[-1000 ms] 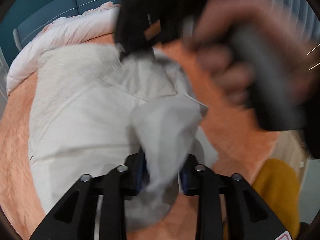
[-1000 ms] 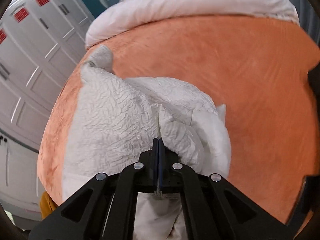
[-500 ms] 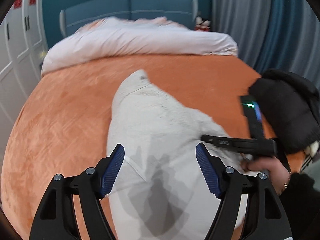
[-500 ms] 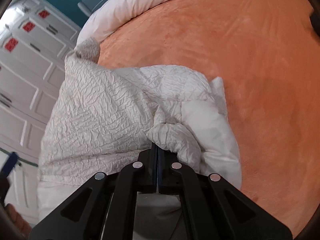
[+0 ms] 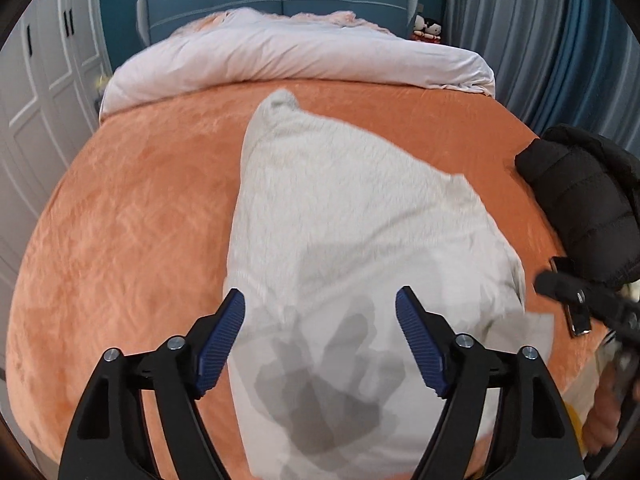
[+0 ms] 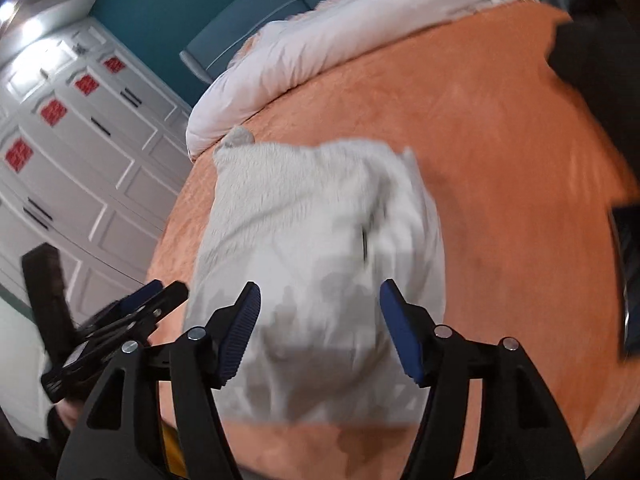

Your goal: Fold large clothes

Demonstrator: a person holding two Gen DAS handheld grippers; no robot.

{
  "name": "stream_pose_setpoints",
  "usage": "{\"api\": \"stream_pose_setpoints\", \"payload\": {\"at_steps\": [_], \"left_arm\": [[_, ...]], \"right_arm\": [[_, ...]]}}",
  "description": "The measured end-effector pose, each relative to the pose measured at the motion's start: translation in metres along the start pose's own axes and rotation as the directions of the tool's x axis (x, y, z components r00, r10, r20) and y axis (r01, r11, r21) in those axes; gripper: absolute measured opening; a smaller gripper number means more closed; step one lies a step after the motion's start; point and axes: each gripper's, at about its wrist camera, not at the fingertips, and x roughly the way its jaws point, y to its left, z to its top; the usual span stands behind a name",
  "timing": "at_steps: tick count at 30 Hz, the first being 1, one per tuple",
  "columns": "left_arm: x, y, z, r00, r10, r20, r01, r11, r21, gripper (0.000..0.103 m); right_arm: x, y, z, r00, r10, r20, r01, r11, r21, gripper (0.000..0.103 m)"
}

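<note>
A: Found the white garment point(image 5: 340, 208) lying on the orange bed point(image 5: 140, 220), folded into a long bundle, far corner pointing toward the pale duvet point(image 5: 288, 52), near end close to the bed's front edge.

B: Checked the tongs?

A: Caught the left tongs point(image 5: 320, 294) spread and opening wider, with nothing pinched and only cloth below. Saw much the same on the right tongs point(image 6: 319, 285): opening, empty, hanging over the near end of the bundle.

B: Worried about anything from there?

A: Feared a snag first. Judged the ribbed pads close enough to the fuzzy cloth to catch the top layer on any low move and drag it askew.

B: And the fold itself?

A: Doubted it. Looked thick and springy, with the right-hand flap bulging rather than lying flat. Expected it to creep open without a press along the crease.

B: Anything nearby to mind?

A: Noted a black jacket point(image 5: 588, 200) at the right side of the bed, just beside the bundle. Pictured a wide sweep of the right tongs knocking into it or hooking it. Also mistrusted the near end: could not tell how much hung past the edge, so reckoned on a possible slide off the bed.
</note>
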Motion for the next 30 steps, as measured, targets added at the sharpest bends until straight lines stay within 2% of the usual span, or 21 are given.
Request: {"api": "stream_pose_setpoints", "payload": {"at_steps": [2, 4, 6, 9, 11, 14, 17, 19, 20, 21, 22, 23, 24, 25, 27, 30], "left_arm": [[-0.004, 0.002, -0.01, 1.0, 0.004, -0.017, -0.004, 1.0, -0.001, 0.077], [-0.01, 0.004, -0.025, 0.999, 0.003, -0.042, -0.003, 1.0, 0.005, 0.082], [-0.018, 0.011, -0.046, 0.997, -0.026, -0.069, 0.027, 1.0, 0.013, 0.086], [-0.024, 0.025, -0.087, 0.992, -0.036, -0.121, 0.041, 0.999, 0.036, 0.087], [-0.019, 0.033, -0.114, 0.982, -0.05, -0.18, 0.054, 0.998, 0.02, 0.086], [-0.01, 0.034, -0.134, 0.979, -0.035, -0.201, 0.043, 0.999, 0.031, 0.087], [0.006, 0.031, -0.133, 0.987, 0.019, -0.161, -0.008, 0.998, 0.067, 0.087], [0.016, 0.031, -0.128, 0.99, 0.011, -0.139, -0.002, 0.998, 0.067, 0.086], [0.021, 0.032, -0.124, 0.992, -0.012, -0.126, 0.02, 0.998, 0.064, 0.086], [0.025, 0.032, -0.122, 0.992, -0.034, -0.122, 0.042, 0.997, 0.062, 0.083], [0.028, 0.033, -0.12, 0.99, -0.071, -0.122, 0.078, 0.995, 0.061, 0.061], [0.028, 0.034, -0.117, 0.989, -0.079, -0.129, 0.087, 0.994, 0.062, 0.053], [0.025, 0.037, -0.114, 0.988, -0.083, -0.129, 0.09, 0.995, 0.048, 0.04], [0.018, 0.044, -0.112, 0.988, -0.109, -0.113, 0.112, 0.993, 0.021, 0.028], [-0.007, 0.066, -0.11, 0.986, -0.149, -0.076, 0.146, 0.988, -0.041, 0.014], [-0.045, 0.085, -0.119, 0.992, -0.119, -0.039, 0.118, 0.992, -0.035, 0.006]], "right_arm": [[0.0, 0.002, -0.014, 1.0, -0.016, -0.012, 0.016, 1.0, 0.005, 0.063], [0.003, 0.007, -0.023, 1.0, -0.013, -0.022, 0.013, 1.0, 0.011, 0.066], [0.006, 0.01, -0.029, 0.999, -0.024, -0.033, 0.025, 0.999, 0.023, 0.071], [0.014, 0.011, -0.032, 0.997, -0.05, -0.053, 0.052, 0.998, 0.027, 0.071], [0.021, 0.01, -0.033, 0.996, -0.049, -0.068, 0.052, 0.998, 0.037, 0.071], [0.029, 0.011, -0.032, 0.996, -0.037, -0.08, 0.043, 0.997, 0.071, 0.071], [0.035, 0.016, -0.029, 0.996, -0.004, -0.088, 0.013, 0.995, 0.103, 0.063], [0.04, 0.02, -0.024, 0.995, 0.006, -0.104, 0.006, 0.993, 0.117, 0.057], [0.042, 0.023, -0.021, 0.994, 0.008, -0.107, 0.005, 0.993, 0.122, 0.049], [0.044, 0.026, -0.019, 0.994, 0.004, -0.108, 0.009, 0.992, 0.123, 0.034], [0.044, 0.031, -0.013, 0.994, -0.01, -0.107, 0.022, 0.993, 0.118, 0.025], [0.043, 0.034, -0.011, 0.995, -0.001, -0.104, 0.013, 0.994, 0.113, 0.016], [0.04, 0.039, -0.009, 0.995, 0.025, -0.092, -0.015, 0.994, 0.109, 0.011], [0.034, 0.046, -0.007, 0.996, 0.06, -0.073, -0.053, 0.994, 0.096, 0.01], [0.02, 0.067, -0.009, 0.992, 0.108, -0.058, -0.106, 0.994, 0.033, 0.009], [0.004, 0.094, -0.028, 0.988, 0.146, -0.06, -0.148, 0.988, -0.038, 0.009]]}}
